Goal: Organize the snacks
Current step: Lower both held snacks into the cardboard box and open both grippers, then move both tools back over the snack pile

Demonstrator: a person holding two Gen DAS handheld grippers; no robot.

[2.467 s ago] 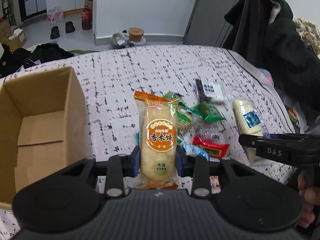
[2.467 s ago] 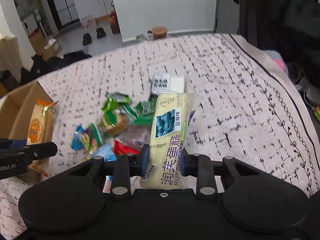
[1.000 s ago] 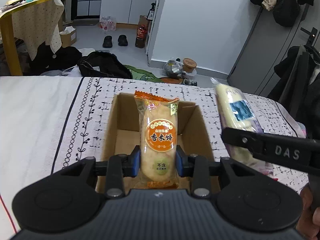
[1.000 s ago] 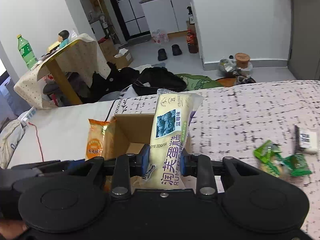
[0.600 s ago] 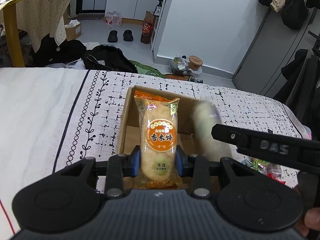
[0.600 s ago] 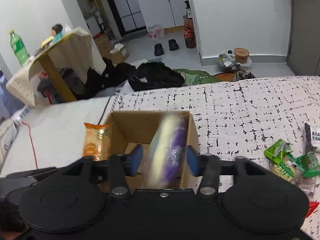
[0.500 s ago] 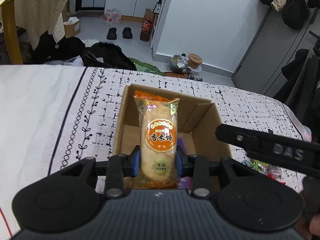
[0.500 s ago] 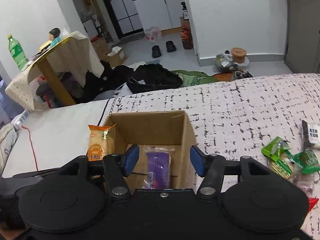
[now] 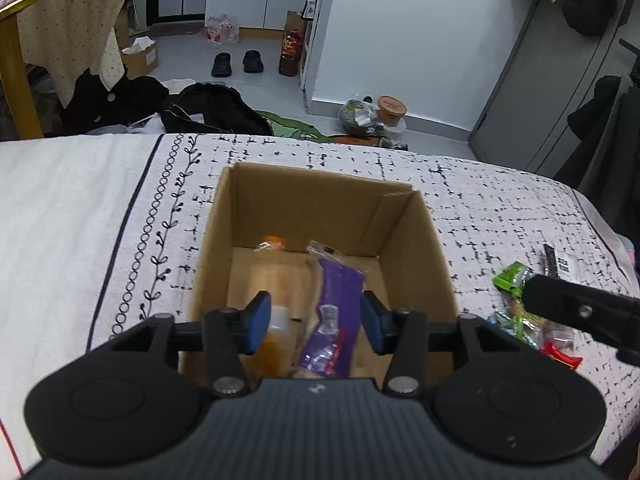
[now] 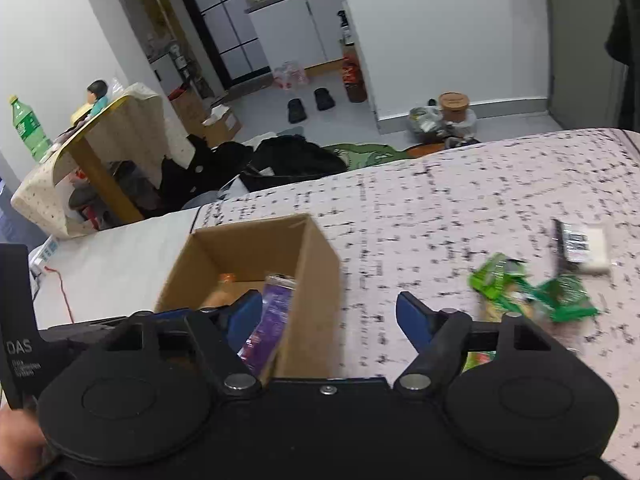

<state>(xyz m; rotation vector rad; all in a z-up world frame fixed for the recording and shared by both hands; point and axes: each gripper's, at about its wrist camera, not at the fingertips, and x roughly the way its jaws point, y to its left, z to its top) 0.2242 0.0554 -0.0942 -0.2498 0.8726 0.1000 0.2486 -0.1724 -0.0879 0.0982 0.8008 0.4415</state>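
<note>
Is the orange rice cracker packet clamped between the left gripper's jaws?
No. The orange packet lies on the floor of the cardboard box, and the left gripper has open jaws with nothing pressed between them.

Bed (image 9: 100, 208): box (image 9: 420, 240), loose snacks (image 10: 532, 292)

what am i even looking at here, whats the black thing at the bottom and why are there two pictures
The black shape at the bottom is a hand-held gripper: a person carries one in each hand, and each has its own wide-angle camera looking along its two blue-padded fingers. One picture comes from the left hand-held gripper, the other from the right hand-held gripper. Both have just been opening and hold nothing. Below them a cardboard box sits on a patterned cloth; inside lie an orange snack packet and a purple snack packet. More loose snacks lie on the cloth to the right.
</note>
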